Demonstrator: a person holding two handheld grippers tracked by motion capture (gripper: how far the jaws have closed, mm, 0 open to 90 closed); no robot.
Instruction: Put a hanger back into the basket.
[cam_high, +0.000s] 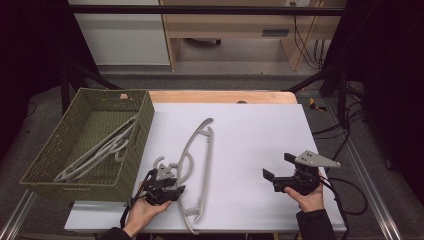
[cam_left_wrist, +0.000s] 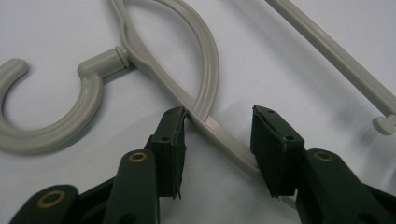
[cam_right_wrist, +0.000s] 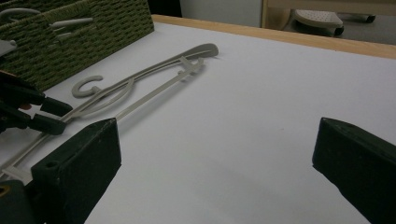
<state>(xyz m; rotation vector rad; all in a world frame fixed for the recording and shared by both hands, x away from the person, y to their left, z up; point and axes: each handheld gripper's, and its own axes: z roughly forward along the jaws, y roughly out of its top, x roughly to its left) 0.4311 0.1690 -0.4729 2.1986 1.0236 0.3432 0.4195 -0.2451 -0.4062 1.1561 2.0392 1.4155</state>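
1. Black jaws of my left hand-held gripper (cam_left_wrist: 217, 135) sat closest to the lens, straddling the grey hanger (cam_left_wrist: 205, 84) just below its neck; one pad touched the shoulder bar, the other stood off it, so nothing was pinched yet.
2. That hanger lay flat on the white table (cam_high: 250, 145), hook (cam_left_wrist: 56, 121) towards the basket, long bar running away from me.
3. I judged the step as the grasp itself: jaws half spread around the bar, ready to clamp.
4. Next, I reckoned, the pads had to meet squarely on the thin, smooth plastic bar; it looked slippery and light, so an off-centre bite could let it pivot when lifted.
5. My right hand-held gripper (cam_high: 280, 167) hung over bare table at the right, jaws spread wide, holding nothing.
6. Farther left stood the olive woven basket (cam_high: 142, 120), rough-textured with straight walls, well within reach.
7. Inside it rested other grey hangers (cam_high: 97, 152), leaning in a loose pile, curved shoulders overlapping.
8. Getting this one in would call for tilting it to clear the rim.
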